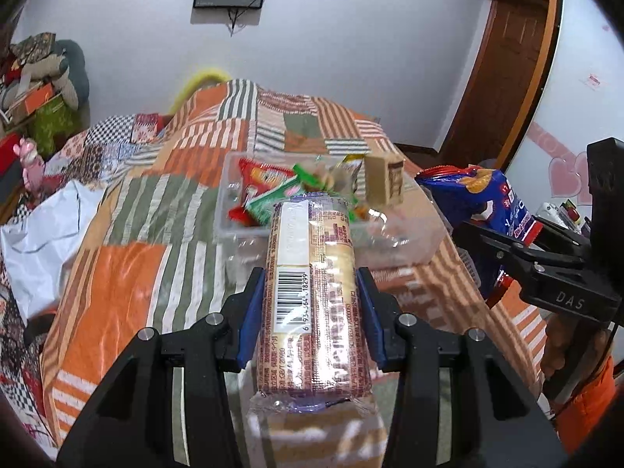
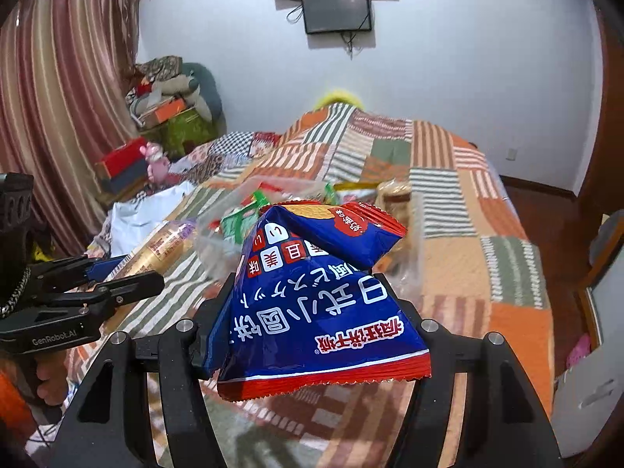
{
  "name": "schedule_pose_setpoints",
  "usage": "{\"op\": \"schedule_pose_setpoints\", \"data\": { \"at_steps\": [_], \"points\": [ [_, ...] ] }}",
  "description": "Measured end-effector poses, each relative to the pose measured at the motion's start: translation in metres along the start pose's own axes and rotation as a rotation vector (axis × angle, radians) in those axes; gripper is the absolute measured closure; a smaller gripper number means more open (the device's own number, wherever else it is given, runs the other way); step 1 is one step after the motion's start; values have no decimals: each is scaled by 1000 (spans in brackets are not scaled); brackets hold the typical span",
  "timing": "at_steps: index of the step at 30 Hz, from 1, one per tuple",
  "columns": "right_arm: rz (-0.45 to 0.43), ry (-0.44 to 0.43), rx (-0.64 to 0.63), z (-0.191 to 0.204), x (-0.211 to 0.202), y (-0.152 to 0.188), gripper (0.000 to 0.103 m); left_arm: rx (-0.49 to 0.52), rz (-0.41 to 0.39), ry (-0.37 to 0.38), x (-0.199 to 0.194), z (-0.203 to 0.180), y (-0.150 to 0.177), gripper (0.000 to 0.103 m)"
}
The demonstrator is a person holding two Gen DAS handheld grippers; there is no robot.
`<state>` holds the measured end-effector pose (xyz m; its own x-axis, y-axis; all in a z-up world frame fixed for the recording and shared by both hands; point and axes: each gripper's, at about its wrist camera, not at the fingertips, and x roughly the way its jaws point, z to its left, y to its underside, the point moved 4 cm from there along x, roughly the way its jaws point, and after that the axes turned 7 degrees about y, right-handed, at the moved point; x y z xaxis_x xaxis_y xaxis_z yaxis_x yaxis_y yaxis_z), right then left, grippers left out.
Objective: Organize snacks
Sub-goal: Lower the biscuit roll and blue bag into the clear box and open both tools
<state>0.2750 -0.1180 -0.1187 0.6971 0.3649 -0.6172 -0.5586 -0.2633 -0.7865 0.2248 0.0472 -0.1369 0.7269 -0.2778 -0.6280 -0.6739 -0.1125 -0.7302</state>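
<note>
Left gripper [image 1: 310, 292] clamps biscuit roll [image 1: 312, 292] — right gripper [image 2: 308, 284] pinches blue snack bag [image 2: 312, 304], above bed.

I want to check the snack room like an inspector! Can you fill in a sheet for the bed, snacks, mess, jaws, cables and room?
Surface: patchwork quilt on a bed.
Job's things: clear bin holding mixed snacks; biscuit roll; blue snack bag.
Clutter: white bag; pile of boxes by the curtain.
Grippers: left gripper jaws clamp the roll; right gripper jaws clamp the bag.
Cables: wires hanging under wall screen.
Surroundings: striped curtain, wooden door.
</note>
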Motion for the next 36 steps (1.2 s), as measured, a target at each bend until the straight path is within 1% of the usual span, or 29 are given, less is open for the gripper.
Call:
{"op": "schedule_pose_setpoints", "data": {
  "at_steps": [8,15,22,28,34,36],
  "points": [
    [-32,30,20,-13,1,-8,42,22,-14,29,15,-16,-24,58],
    [-43,44,39,-24,10,-13,42,52,-3,35,37,-27,-38,58],
    [-27,59,31,-31,26,-15,42,59,13,45,60,-34,-50,58],
    [-11,71,4,-34,40,-18,42,59,30,69,83,-41,-62,58],
    [12,83,-33,-33,56,-19,42,38,40,68,104,-39,-71,58],
    [21,72,-39,-34,62,-19,42,31,41,62,110,-36,-74,58]
  ]
}}
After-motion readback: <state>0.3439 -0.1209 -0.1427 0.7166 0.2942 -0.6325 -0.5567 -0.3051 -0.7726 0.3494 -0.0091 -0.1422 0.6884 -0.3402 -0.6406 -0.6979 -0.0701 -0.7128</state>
